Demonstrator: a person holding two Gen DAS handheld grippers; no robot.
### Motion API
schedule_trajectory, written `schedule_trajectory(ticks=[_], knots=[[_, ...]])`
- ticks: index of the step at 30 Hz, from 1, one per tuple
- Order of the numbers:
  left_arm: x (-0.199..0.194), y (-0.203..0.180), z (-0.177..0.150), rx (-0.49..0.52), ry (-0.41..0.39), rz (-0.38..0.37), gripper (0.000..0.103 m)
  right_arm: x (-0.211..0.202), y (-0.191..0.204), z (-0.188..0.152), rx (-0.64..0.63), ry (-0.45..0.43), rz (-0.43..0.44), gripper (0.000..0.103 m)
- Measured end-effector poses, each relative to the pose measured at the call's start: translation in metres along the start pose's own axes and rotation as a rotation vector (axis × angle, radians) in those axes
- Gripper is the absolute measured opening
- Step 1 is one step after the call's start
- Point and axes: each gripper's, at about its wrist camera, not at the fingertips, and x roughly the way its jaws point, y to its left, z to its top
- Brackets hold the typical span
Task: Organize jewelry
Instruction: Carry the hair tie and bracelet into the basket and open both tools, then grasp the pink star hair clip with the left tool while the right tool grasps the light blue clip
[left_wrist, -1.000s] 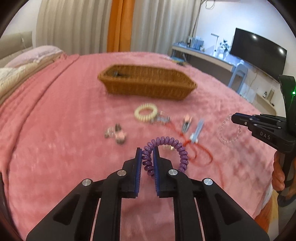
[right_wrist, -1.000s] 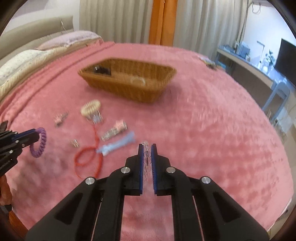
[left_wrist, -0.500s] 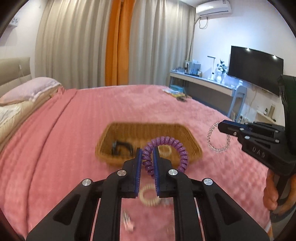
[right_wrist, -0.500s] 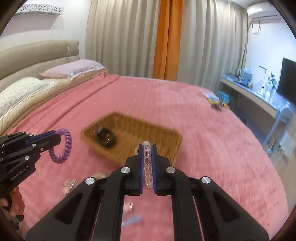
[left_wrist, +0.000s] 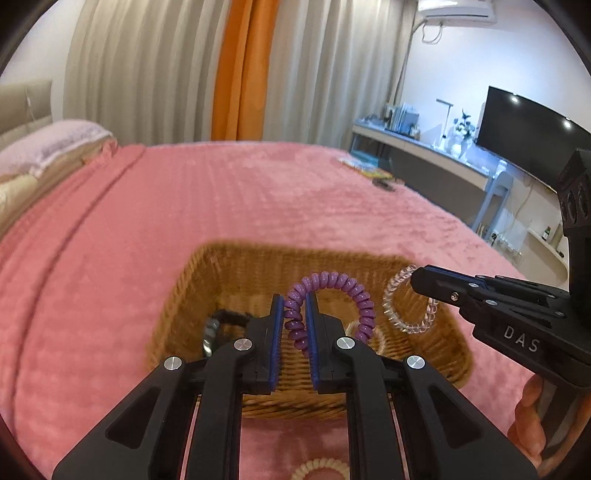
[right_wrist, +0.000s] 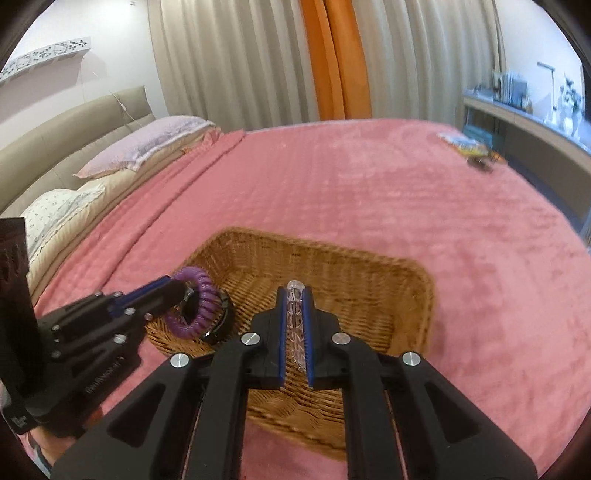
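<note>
My left gripper (left_wrist: 294, 306) is shut on a purple coiled hair tie (left_wrist: 343, 291) and holds it over the wicker basket (left_wrist: 243, 266) on the pink bedspread. My right gripper (right_wrist: 294, 299) is shut on a clear beaded bracelet (right_wrist: 295, 325), also above the basket (right_wrist: 406, 280). In the left wrist view the right gripper (left_wrist: 421, 278) comes in from the right with the bracelet (left_wrist: 395, 306) hanging from it. In the right wrist view the left gripper (right_wrist: 177, 291) enters from the left with the purple hair tie (right_wrist: 199, 306). A black item (left_wrist: 218, 325) lies in the basket's left end.
A cream coiled hair tie (left_wrist: 319, 470) lies on the bedspread in front of the basket. Pillows (right_wrist: 147, 147) and a headboard are at the left. A desk with a television (left_wrist: 532, 136) stands to the right of the bed. Small objects (right_wrist: 476, 155) lie at the bed's far right edge.
Both grippers have risen from the bedspread and moved forward to above the basket, each still holding its piece. The loose jewelry on the bedspread has dropped out of view.
</note>
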Motion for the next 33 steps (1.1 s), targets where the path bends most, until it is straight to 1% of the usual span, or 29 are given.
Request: schedule_trajectory(ticks=[2, 5, 8, 11, 12, 14, 15, 16, 18, 20, 22, 23, 24, 25, 28, 29, 33], knots=[[0.014, 0.000, -0.010, 0.009, 0.032, 0.009, 0.010, 0.012, -0.003, -0.007, 0.009, 0.029, 0.021, 0.006], [0.028, 0.004, -0.018, 0.018, 0.073, 0.030, 0.011, 0.029, -0.011, -0.015, 0.031, 0.073, 0.030, 0.006], [0.033, 0.005, -0.020, 0.030, 0.092, 0.035, 0.011, 0.040, -0.022, -0.020, 0.051, 0.100, 0.001, 0.006], [0.031, 0.006, -0.020, 0.030, 0.092, 0.018, 0.013, 0.041, -0.029, -0.022, 0.069, 0.106, 0.012, 0.007], [0.030, 0.006, -0.020, 0.029, 0.089, 0.015, 0.015, 0.041, -0.031, -0.022, 0.078, 0.104, 0.016, 0.010], [0.025, 0.006, -0.019, 0.026, 0.078, 0.017, 0.018, 0.037, -0.037, -0.023, 0.104, 0.095, 0.040, 0.021], [0.022, 0.007, -0.018, 0.025, 0.073, 0.014, 0.018, 0.034, -0.039, -0.023, 0.113, 0.087, 0.049, 0.035], [0.017, 0.007, -0.017, 0.018, 0.067, 0.002, 0.019, 0.029, -0.041, -0.023, 0.121, 0.073, 0.049, 0.046], [0.004, 0.007, -0.014, -0.001, 0.052, -0.018, 0.027, 0.017, -0.039, -0.022, 0.118, 0.049, 0.037, 0.046], [-0.018, 0.010, -0.011, -0.014, 0.017, -0.038, 0.028, 0.003, -0.034, -0.020, 0.108, 0.030, 0.033, 0.046], [-0.044, 0.013, -0.009, -0.031, -0.022, -0.062, 0.032, -0.020, -0.025, -0.021, 0.081, -0.004, 0.023, 0.046], [-0.061, 0.016, -0.009, -0.040, -0.049, -0.083, 0.040, -0.030, -0.021, -0.023, 0.066, -0.020, 0.019, 0.046], [-0.075, 0.016, -0.011, -0.042, -0.069, -0.092, 0.044, -0.041, -0.016, -0.026, 0.048, -0.036, 0.011, 0.046], [-0.091, 0.017, -0.014, -0.040, -0.090, -0.089, 0.044, -0.050, -0.012, -0.027, 0.036, -0.044, 0.001, 0.046], [-0.130, 0.021, -0.028, -0.038, -0.118, -0.076, 0.044, -0.079, 0.004, -0.045, -0.011, -0.060, -0.025, 0.046], [-0.144, 0.024, -0.037, -0.045, -0.122, -0.069, 0.044, -0.085, 0.007, -0.050, -0.020, -0.061, -0.030, 0.046], [-0.172, 0.035, -0.069, -0.088, -0.108, -0.037, 0.044, -0.109, 0.023, -0.084, -0.075, -0.066, -0.095, 0.046]])
